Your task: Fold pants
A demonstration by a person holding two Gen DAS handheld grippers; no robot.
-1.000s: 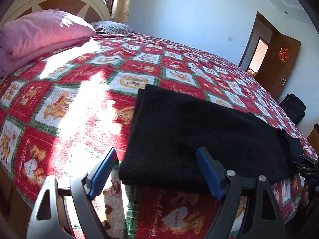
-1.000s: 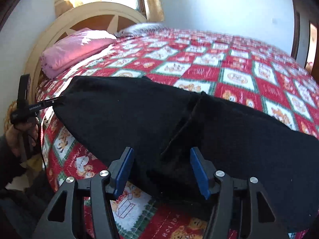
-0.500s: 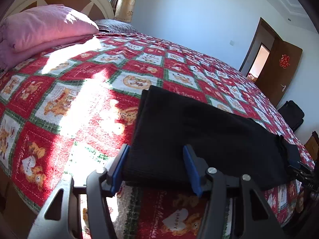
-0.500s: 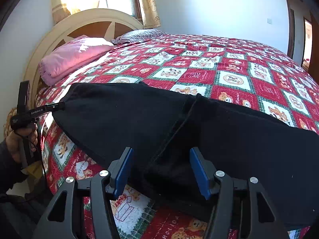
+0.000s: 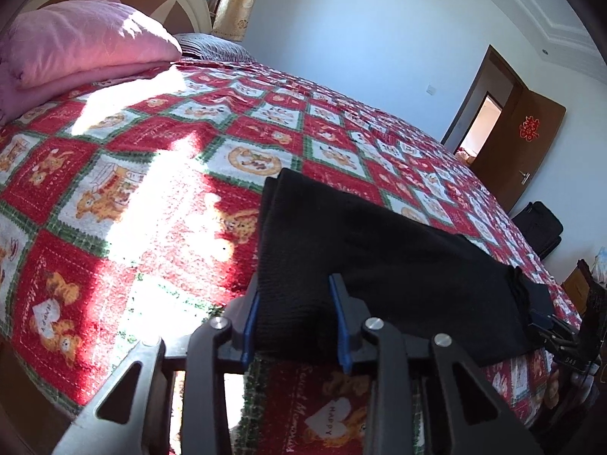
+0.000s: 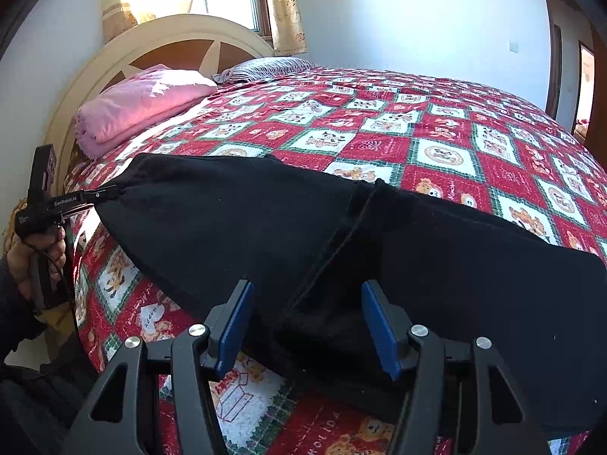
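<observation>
Sunlit bedroom, with a red, white and green bear-print quilt (image 5: 159, 189) covering the bed, and the black pants (image 6: 303, 235) lying flat along its near edge. Their long axis runs side to side along that edge, one end toward the curved headboard (image 6: 159, 38), the other end cut off at the right of the right wrist view. A seam crosses the cloth diagonally near its middle.

At the headboard end, the left claw (image 5: 294, 303) has its blue pads about a hem corner's width apart with the cloth between them; in the right wrist view its tips pinch that corner. The right claw (image 6: 303, 318) stands with pads wider apart, straddling the bunched near edge at the seam; whether they touch the cloth cannot be told.

"GenRobot.AI" reads on the left tool's side. Quilt squares near the edge read "HAPPY" and "Sweet Memories"; other lettering is too blurred. Beyond lie a folded pink blanket (image 5: 87, 38), a striped pillow (image 6: 269, 66) and a brown door (image 5: 519, 151) bearing a red emblem.
</observation>
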